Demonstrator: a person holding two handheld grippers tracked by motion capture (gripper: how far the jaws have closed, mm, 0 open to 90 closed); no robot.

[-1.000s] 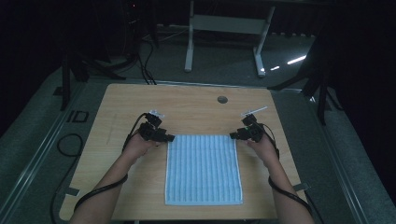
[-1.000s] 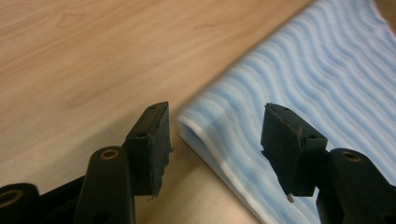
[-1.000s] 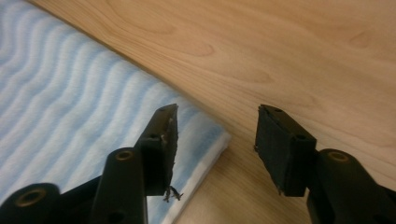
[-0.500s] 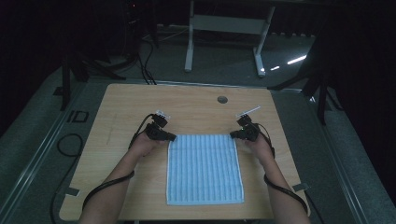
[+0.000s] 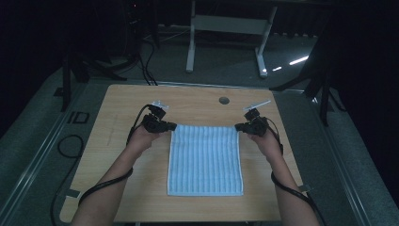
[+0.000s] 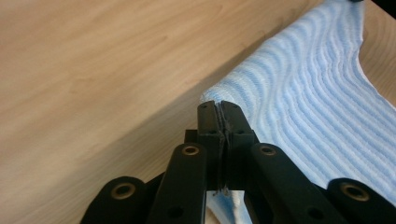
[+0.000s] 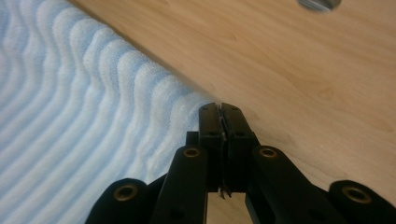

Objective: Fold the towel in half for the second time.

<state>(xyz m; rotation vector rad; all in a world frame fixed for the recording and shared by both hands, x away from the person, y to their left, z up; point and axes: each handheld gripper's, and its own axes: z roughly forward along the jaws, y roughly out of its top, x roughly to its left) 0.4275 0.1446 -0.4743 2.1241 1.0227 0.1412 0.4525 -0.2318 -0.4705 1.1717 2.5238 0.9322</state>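
Note:
A light blue striped towel (image 5: 205, 160) lies spread on the wooden table (image 5: 117, 103), long side running away from me. My left gripper (image 5: 172, 126) is shut on the towel's far left corner. In the left gripper view the jaws (image 6: 219, 106) pinch the cloth (image 6: 308, 102), which rises a little off the wood and casts a shadow. My right gripper (image 5: 238, 126) is shut on the far right corner. The right gripper view has its jaws (image 7: 219, 108) closed on the towel's edge (image 7: 70, 116).
A round cable hole (image 5: 224, 100) sits in the table beyond the towel and shows as a grey disc (image 7: 318, 3) in the right gripper view. Bare wood flanks the towel on both sides. A desk frame (image 5: 226, 28) stands on the floor behind the table.
Both grippers have moved a little away from me, each holding its corner, and the whole towel has slid that way with them.

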